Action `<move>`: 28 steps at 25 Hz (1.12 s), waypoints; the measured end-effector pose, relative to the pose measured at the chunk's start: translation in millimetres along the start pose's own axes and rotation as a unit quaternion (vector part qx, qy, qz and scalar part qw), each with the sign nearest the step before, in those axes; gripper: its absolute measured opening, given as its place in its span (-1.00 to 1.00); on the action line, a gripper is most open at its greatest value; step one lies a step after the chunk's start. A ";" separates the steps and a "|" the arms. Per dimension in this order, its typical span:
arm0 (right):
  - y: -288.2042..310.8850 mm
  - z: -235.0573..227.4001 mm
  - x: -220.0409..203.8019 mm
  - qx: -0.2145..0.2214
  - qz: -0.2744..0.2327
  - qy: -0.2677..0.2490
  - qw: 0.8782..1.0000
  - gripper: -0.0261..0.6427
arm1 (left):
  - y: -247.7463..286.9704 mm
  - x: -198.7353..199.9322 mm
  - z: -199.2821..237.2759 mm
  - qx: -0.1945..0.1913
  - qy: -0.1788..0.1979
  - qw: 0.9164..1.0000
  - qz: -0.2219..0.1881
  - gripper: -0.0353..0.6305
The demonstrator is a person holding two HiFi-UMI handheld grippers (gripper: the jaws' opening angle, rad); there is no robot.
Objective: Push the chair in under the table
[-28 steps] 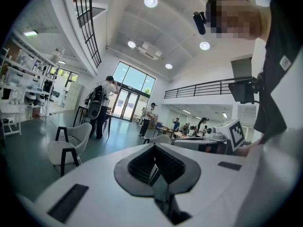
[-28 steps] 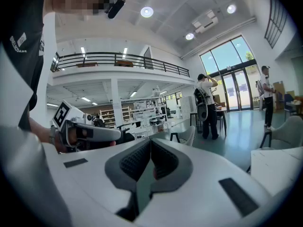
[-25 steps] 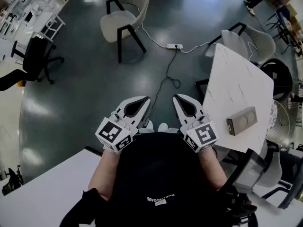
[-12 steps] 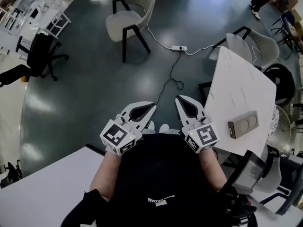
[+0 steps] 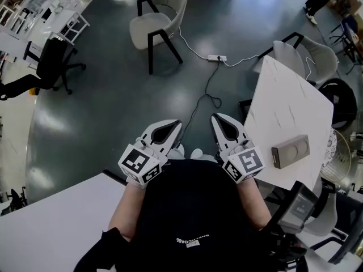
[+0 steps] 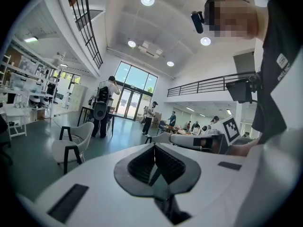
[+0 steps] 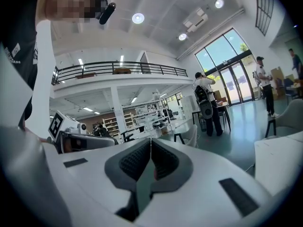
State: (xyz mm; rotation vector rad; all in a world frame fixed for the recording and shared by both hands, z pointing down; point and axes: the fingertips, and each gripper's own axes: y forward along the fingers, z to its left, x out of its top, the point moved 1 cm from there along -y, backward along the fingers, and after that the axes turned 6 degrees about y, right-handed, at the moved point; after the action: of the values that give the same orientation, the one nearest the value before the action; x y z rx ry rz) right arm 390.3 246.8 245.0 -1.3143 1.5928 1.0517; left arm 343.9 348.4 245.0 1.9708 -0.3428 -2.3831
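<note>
A beige chair (image 5: 156, 24) with black legs stands alone on the dark floor, far ahead of me and away from the white marble table (image 5: 289, 106) at the right. The left gripper view shows this chair (image 6: 73, 143) at its left. My left gripper (image 5: 176, 124) and right gripper (image 5: 217, 119) are held side by side in front of my body, well short of the chair. Both are shut with nothing between the pads, as each gripper's own view shows for the left gripper (image 6: 154, 151) and the right gripper (image 7: 150, 146).
A second beige chair (image 5: 309, 50) sits at the marble table's far end. A grey box (image 5: 290, 149) lies on that table. A power strip (image 5: 216, 57) with cables lies on the floor between me and the chair. A black office chair (image 5: 54, 61) stands left; a white table (image 5: 51, 225) near left.
The head view has drifted, so the floor and chair sit a little further right and lower. Both grippers stay shut and side by side, shifted only slightly.
</note>
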 end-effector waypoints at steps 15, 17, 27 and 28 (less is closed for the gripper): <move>56.9 -28.5 -7.4 -0.019 0.020 0.026 0.999 -0.88 | 23.4 -9.5 64.3 0.008 -0.020 1.000 0.015 -0.88; 79.0 -33.1 -6.4 -0.026 0.023 0.031 0.999 -0.88 | 28.5 -6.0 89.8 0.005 -0.024 1.000 0.016 -0.88; 207.0 -48.0 1.4 -0.070 0.020 0.074 0.995 -0.88 | 40.9 11.6 228.5 -0.023 -0.036 0.999 0.030 -0.88; 220.1 -48.9 1.0 -0.072 0.020 0.078 0.994 -0.88 | 40.8 12.1 243.0 -0.023 -0.037 0.999 0.031 -0.88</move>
State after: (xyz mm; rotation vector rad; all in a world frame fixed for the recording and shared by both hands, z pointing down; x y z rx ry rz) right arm 169.2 225.7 284.0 -1.4980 1.6892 1.1307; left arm 100.3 342.9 283.1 1.8291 -0.3423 -2.4064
